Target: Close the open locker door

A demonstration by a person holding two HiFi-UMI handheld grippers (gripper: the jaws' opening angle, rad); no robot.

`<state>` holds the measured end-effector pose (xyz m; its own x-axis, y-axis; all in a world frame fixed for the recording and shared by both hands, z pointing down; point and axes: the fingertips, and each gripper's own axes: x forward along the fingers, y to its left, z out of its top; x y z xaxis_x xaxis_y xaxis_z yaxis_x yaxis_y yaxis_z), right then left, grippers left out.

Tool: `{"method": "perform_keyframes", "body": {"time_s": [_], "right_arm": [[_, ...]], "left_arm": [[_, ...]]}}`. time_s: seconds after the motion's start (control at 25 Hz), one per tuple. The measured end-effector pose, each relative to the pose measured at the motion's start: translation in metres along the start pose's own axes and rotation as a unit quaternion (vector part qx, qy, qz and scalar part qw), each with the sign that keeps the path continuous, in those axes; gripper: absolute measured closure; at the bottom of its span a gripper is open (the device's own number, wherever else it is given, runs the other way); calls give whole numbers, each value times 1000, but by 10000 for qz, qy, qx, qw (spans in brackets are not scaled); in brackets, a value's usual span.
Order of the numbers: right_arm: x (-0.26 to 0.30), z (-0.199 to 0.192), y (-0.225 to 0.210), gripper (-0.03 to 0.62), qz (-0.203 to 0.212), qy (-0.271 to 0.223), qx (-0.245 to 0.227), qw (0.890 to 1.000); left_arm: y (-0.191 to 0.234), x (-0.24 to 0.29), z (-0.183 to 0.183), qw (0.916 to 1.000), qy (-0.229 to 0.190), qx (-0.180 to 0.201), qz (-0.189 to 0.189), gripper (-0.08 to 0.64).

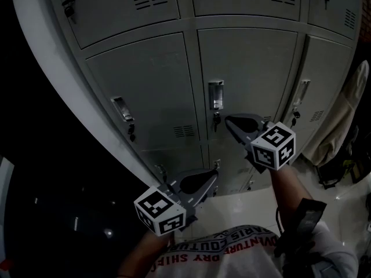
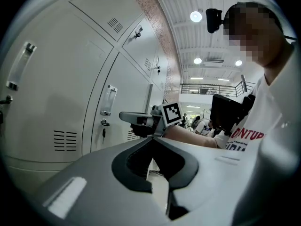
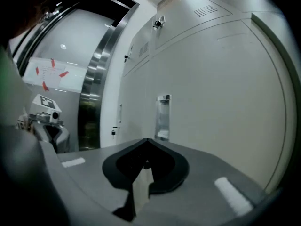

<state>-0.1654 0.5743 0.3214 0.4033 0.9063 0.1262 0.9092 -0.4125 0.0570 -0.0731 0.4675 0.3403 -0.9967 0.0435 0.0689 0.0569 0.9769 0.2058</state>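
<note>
Grey locker doors [image 1: 249, 80] fill the head view, and every door I see sits flush with its frame. The middle door has a recessed handle [image 1: 215, 95] with a key hanging under it. My right gripper [image 1: 227, 120] is shut and empty, its tips just right of and below that key, close to the door. My left gripper [image 1: 215, 174] is lower and also shut on nothing, pointing at the bottom row. In the right gripper view the handle [image 3: 163, 117] lies straight beyond the gripper [image 3: 147, 140]. In the left gripper view the right gripper [image 2: 124, 117] hovers beside a handle [image 2: 109, 100].
A neighbouring locker door [image 1: 145, 86] carries its own handle [image 1: 123, 110]. A pale cloth [image 1: 342, 114] hangs at the right end of the lockers, with dark bags on the floor below it. A steel door frame [image 3: 94, 79] stands left of the lockers.
</note>
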Motion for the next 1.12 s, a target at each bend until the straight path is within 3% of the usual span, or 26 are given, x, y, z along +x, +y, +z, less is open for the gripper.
{"method": "perform_keyframes", "body": {"time_s": [0.12, 0.24, 0.4, 0.6, 0.88, 1.12], "right_arm": [[-22, -11, 45, 595, 684, 294, -125, 9971], [-60, -24, 81, 595, 937, 416, -175, 9946], [-123, -48, 116, 595, 1087, 508, 125, 9927], [-221, -83, 167, 595, 998, 627, 377, 9923], [-388, -116, 260, 595, 873, 348, 1237, 9879], [-489, -128, 325, 595, 877, 216, 1421, 9857]], "left_arm": [[-17, -2, -2, 9999, 18, 99, -47, 557], [-34, -5, -11, 9998, 97, 163, -27, 557], [-75, 3, -25, 9998, 48, -74, -169, 557], [-170, 14, -55, 9988, 180, 20, -448, 557], [-344, -1, -115, 9973, 270, 77, -679, 557], [-449, -27, -153, 9975, 347, 4, -612, 557]]}}
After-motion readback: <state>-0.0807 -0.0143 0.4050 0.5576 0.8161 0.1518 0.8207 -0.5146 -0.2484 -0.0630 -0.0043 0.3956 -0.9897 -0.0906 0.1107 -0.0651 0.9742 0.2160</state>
